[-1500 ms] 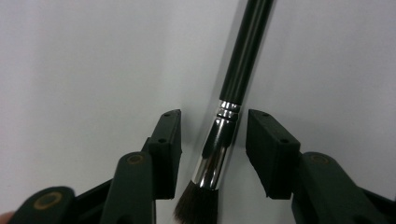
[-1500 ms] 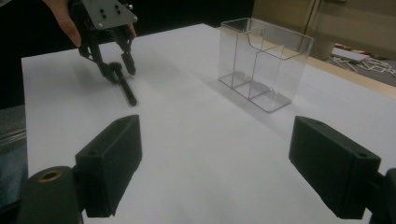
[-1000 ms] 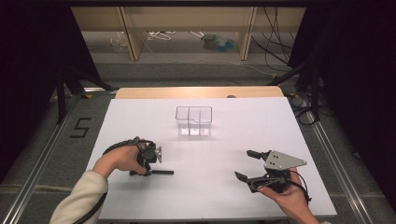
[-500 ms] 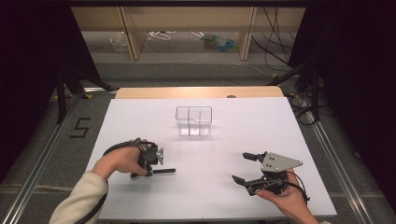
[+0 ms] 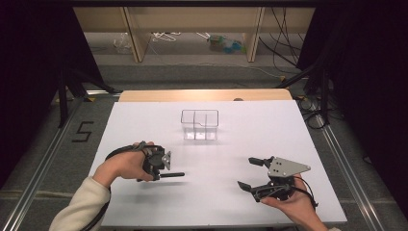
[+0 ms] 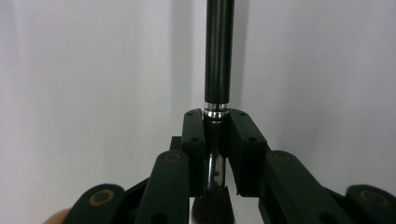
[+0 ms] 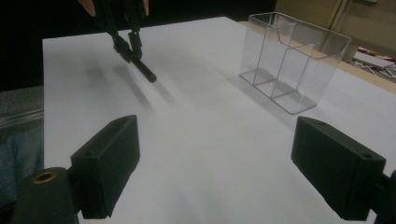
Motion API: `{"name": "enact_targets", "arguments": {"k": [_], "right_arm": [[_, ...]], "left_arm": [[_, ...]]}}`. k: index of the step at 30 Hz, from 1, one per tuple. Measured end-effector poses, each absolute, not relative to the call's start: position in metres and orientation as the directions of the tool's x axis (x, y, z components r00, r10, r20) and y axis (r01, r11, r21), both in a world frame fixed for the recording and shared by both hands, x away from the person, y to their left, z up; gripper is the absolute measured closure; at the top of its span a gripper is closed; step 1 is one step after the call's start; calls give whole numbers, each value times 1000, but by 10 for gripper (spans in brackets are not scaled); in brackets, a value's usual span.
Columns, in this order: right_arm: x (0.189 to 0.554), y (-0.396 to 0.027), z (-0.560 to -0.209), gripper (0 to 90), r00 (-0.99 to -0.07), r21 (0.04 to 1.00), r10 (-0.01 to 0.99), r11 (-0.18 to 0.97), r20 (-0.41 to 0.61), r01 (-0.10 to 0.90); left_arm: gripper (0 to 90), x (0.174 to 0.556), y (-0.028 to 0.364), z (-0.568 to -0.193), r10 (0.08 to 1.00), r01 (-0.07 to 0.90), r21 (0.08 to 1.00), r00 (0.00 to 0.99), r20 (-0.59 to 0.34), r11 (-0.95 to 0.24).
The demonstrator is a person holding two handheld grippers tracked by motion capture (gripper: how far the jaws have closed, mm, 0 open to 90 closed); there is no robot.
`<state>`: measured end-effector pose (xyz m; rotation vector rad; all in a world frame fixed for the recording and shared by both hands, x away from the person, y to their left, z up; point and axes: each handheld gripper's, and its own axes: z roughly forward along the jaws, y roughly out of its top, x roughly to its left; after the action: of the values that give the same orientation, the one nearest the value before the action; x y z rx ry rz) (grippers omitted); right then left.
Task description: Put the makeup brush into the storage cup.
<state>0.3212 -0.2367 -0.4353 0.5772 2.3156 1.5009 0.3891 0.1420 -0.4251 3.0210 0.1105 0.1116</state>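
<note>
Gripping the brush by its metal collar, the left hand-held gripper keeps the handle free for the clear organizer at one o'clock, while the right hand-held gripper waits with jaws wide apart.

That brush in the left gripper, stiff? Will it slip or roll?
The brush handle looks rigid: it juts straight out of the left gripper. Its glossy round shaft and metal collar may slip in the grip. Set down on the table, it would probably roll.
</note>
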Motion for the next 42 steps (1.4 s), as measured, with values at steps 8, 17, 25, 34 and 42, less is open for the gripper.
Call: {"name": "enact_targets", "arguments": {"k": [8,17,25,34,42], "right_arm": [[322,-230,-438,163,-872,916,487,370,-47,157],[322,-226,-438,163,-872,911,487,378,-44,165],[325,-224,-438,163,-874,913,485,372,-37,168],[327,-218,-437,163,-882,912,470,373,-28,170],[331,-209,-437,163,-895,911,446,377,-22,166]], "left_arm": [[770,383,135,-417,64,53,127,995,82,-990],[770,377,126,-409,45,31,141,994,97,-989],[771,372,117,-403,23,7,146,994,106,-989],[770,363,105,-395,-16,-34,158,994,112,-987],[770,362,96,-393,-39,-58,162,992,119,-985]]}}
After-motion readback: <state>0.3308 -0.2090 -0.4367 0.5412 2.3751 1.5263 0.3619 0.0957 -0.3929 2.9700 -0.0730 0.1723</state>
